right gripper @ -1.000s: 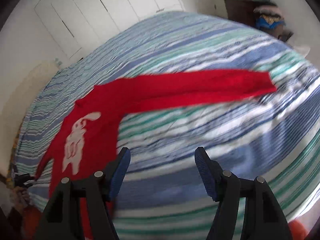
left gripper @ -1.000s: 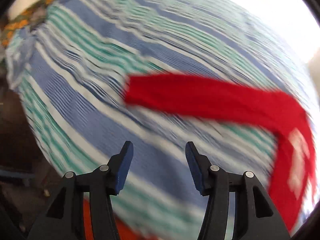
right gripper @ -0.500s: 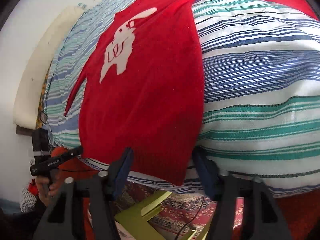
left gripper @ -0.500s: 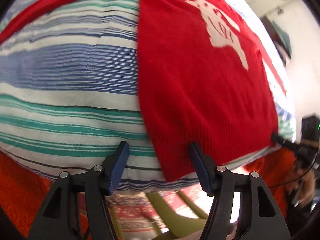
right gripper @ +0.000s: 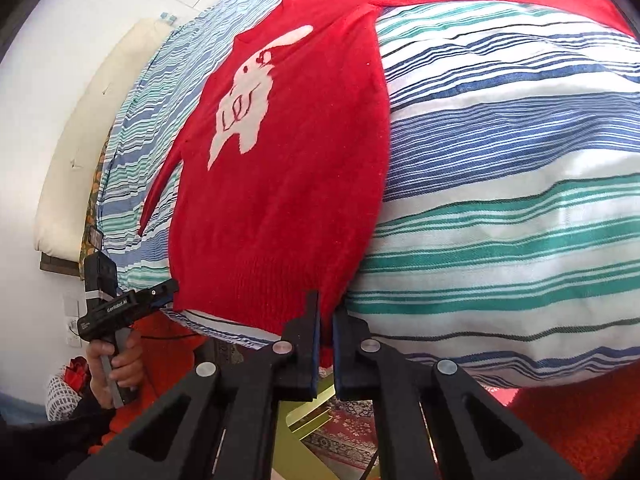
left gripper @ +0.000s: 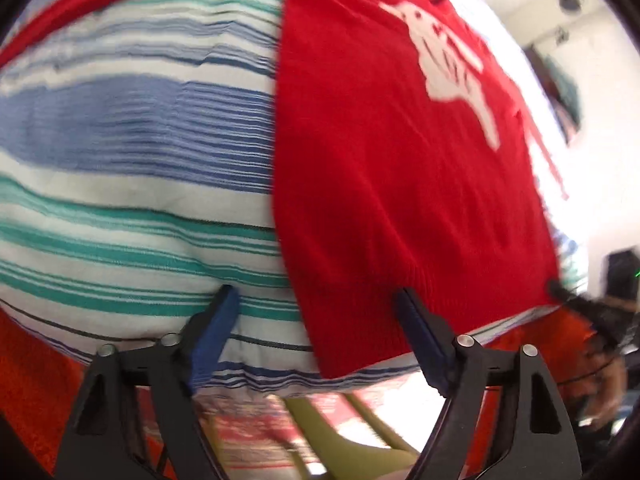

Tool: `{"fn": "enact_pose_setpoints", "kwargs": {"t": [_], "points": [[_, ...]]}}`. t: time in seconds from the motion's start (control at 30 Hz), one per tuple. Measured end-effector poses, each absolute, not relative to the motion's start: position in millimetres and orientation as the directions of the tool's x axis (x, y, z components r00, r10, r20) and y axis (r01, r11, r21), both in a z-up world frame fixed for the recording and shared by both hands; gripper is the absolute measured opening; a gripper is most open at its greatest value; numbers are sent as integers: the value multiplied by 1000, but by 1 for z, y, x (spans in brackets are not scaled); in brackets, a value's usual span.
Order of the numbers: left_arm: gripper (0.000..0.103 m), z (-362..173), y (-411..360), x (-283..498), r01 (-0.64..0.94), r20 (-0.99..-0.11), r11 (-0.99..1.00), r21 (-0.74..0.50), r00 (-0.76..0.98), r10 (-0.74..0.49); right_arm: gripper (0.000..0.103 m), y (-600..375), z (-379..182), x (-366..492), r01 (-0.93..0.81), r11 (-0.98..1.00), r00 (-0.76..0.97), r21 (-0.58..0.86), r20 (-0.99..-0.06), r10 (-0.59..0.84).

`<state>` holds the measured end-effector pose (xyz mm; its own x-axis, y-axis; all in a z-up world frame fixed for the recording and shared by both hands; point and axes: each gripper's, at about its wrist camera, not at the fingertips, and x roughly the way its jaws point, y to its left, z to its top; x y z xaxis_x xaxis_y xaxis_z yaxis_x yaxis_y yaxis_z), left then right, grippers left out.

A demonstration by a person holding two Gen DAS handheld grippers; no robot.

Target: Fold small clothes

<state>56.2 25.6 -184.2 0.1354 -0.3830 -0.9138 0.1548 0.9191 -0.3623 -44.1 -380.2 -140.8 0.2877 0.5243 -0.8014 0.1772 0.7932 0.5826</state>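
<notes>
A big bed (right gripper: 520,200) is filling most of both views. A cover with blue, green and white stripes is lying over it.

A red sweater (right gripper: 280,200) with a white animal shape on its front is lying flat on the cover. Its bottom edge is hanging a little over the near side of the bed. One long sleeve is stretching away across the far part of the cover. The other sleeve is lying along the far side of the sweater's body.

The right gripper (right gripper: 326,320) is down at one bottom corner of the sweater. Its two fingers have just been closing, and they are now squeezing tight on the red hem, with only a thin bit of cloth between them.

The left gripper (left gripper: 316,312) is at the other bottom corner. Its fingers are standing wide apart. One blue pad (left gripper: 218,328) is sitting over the striped cover and the other is sitting over the red hem. The corner of the sweater is lying between them, but they are not pinching it.

In the right wrist view, a hand (right gripper: 116,364) is holding the handle of the left gripper, low down beside the bed.
</notes>
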Motion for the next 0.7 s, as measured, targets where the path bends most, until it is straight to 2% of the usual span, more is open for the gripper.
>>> {"fn": "enact_pose_setpoints", "kwargs": {"t": [0.03, 0.07, 0.2, 0.4, 0.6, 0.7], "points": [[14, -182, 22, 55, 179, -913, 917, -358, 140, -384, 5, -381, -138, -45, 169, 792, 293, 587, -797, 529], [3, -181, 21, 55, 183, -901, 900, -395, 115, -419, 5, -381, -136, -45, 162, 793, 298, 587, -795, 528], [2, -170, 29, 45, 199, -898, 896, -396, 120, -424, 5, -381, -128, -49, 161, 851, 267, 499, -853, 449], [2, -184, 16, 43, 244, -938, 920, -306, 88, -335, 4, -378, -145, -45, 182, 896, 163, 404, -911, 378], [3, -187, 11, 42, 278, -953, 926, -255, 92, -289, 4, -370, -161, -36, 163, 928, 116, 336, -940, 320], [6, -186, 9, 41, 289, -954, 928, -236, 113, -277, 4, -369, -165, -34, 166, 929, 118, 331, -942, 315]]}}
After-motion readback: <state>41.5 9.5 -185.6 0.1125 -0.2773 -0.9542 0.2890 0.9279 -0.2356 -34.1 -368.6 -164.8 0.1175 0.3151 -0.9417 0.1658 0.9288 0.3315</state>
